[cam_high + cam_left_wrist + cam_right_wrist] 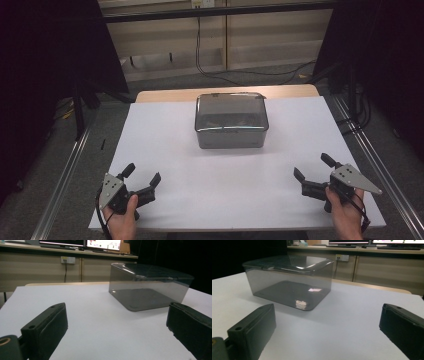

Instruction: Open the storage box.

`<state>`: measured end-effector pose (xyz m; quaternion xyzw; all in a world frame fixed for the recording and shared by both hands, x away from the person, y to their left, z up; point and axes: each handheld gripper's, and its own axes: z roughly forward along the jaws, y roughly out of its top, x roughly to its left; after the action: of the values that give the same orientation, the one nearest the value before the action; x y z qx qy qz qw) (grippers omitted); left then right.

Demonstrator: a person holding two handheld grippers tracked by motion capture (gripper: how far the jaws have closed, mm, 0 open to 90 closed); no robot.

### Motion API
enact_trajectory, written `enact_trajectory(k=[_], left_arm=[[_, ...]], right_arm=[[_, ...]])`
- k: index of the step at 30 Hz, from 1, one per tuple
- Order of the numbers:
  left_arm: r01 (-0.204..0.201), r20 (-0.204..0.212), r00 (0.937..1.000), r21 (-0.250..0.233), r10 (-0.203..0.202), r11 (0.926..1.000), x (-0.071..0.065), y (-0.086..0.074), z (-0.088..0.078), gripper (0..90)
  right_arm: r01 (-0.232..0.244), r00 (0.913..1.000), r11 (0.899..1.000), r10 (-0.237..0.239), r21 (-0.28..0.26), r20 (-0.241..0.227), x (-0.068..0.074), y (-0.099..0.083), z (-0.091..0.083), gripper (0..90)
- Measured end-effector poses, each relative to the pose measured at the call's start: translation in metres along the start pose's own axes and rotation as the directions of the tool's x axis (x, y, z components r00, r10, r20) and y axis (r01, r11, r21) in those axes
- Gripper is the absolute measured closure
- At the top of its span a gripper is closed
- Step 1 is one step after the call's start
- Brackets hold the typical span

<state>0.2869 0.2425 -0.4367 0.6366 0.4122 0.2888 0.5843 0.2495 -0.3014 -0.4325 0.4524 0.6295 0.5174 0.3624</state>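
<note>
Both grippers wait wide apart at the near edge, the lidded box untouched between and beyond them

The left gripper [141,181] sits at the near left corner of the white table [165,150], jaws spread and holding nothing; in its own view the two black pads frame bare tabletop. The smoky clear box [231,121], lid on, stands at the middle of the far half, well apart from both tools. The right gripper [313,172] rests at the near right corner, likewise released and empty. To start well, I judge each should travel inward and forward together, staying level with the table, and meet the box's short side walls squarely below the lid rim, since those glossy walls look slippery and a one-sided push would skate it across the sheet
</note>
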Motion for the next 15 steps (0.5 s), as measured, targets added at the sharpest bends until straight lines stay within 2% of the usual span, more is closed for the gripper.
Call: enact_trajectory(k=[4, 7, 9, 11, 15], left_arm=[[-0.02, 0.008, 0.9998, 0.011, 0.02, 0.9997, 0.001, -0.001, 0.002, 3.5], [-0.02, -0.001, 0.9998, 0.009, 0.02, 0.9997, 0.002, -0.002, 0.001, 3.5], [-0.006, -0.011, 0.9999, 0.013, 0.006, 0.9999, 0.003, -0.002, 0.002, 3.5], [-0.015, -0.005, 0.9999, 0.024, 0.016, 0.9996, 0.002, -0.002, 0.003, 3.5], [-0.02, -0.001, 0.9998, 0.028, 0.02, 0.9994, 0.001, -0.002, 0.003, 3.5]], right_arm=[[0.005, 0.9996, 1.0, -0.005, 0.006, -0.029, 0.007, 0.003, 0.003, 0.7], [0.009, 0.9987, 1.0, -0.008, 0.005, -0.051, 0.013, 0.007, 0.008, 0.2], [0.013, 0.9981, 1.0, -0.012, 0.007, -0.061, 0.016, 0.009, 0.011, 0.0], [0.002, 0.9976, 1.0, -0.001, 0.004, -0.069, 0.02, 0.012, 0.017, 0.0], [0.026, 0.9941, 1.0, -0.025, 0.008, -0.105, 0.029, 0.015, 0.031, 0.0]])
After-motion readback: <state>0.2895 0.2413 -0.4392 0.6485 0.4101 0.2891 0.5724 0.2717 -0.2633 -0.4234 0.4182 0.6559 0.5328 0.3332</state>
